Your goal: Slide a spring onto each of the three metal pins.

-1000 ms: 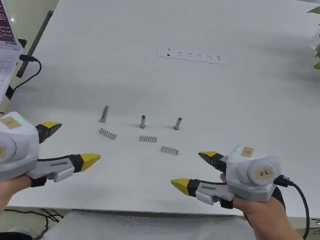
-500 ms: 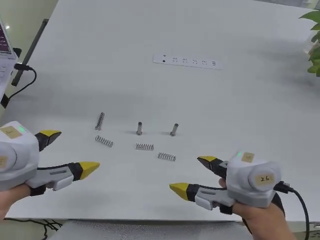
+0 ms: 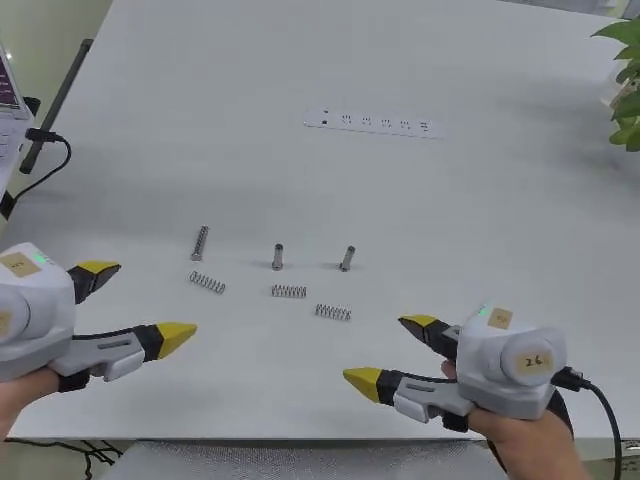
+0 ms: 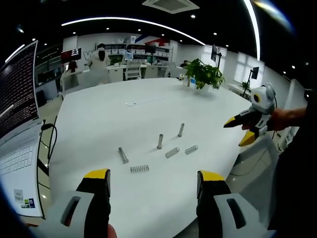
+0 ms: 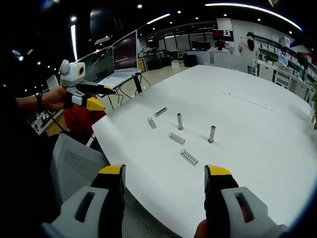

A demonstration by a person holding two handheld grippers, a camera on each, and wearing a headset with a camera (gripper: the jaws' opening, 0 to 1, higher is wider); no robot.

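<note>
Three metal pins are on the white table [image 3: 300,180]. The left pin [image 3: 200,242] lies on its side. The middle pin [image 3: 277,256] and the right pin [image 3: 347,258] stand upright. Just in front of them lie three springs: a left spring [image 3: 207,282], a middle spring [image 3: 289,291] and a right spring [image 3: 333,312]. My left gripper [image 3: 135,300] is open at the near left edge, well short of the springs. At the near right my right gripper [image 3: 393,350] is open too, a little in front of the right spring. The pins [image 4: 160,141] and springs [image 5: 188,156] lie ahead of both grippers' jaws.
A white power strip [image 3: 372,123] lies further back on the table. A laptop edge [image 3: 8,80] and a black cable [image 3: 45,150] are at the far left. Plant leaves [image 3: 622,110] reach in at the far right. A mesh chair [image 3: 300,462] is at the near table edge.
The head view has shifted a little. Both grippers hold almost the same place and stay open. Pins and springs have not moved.
</note>
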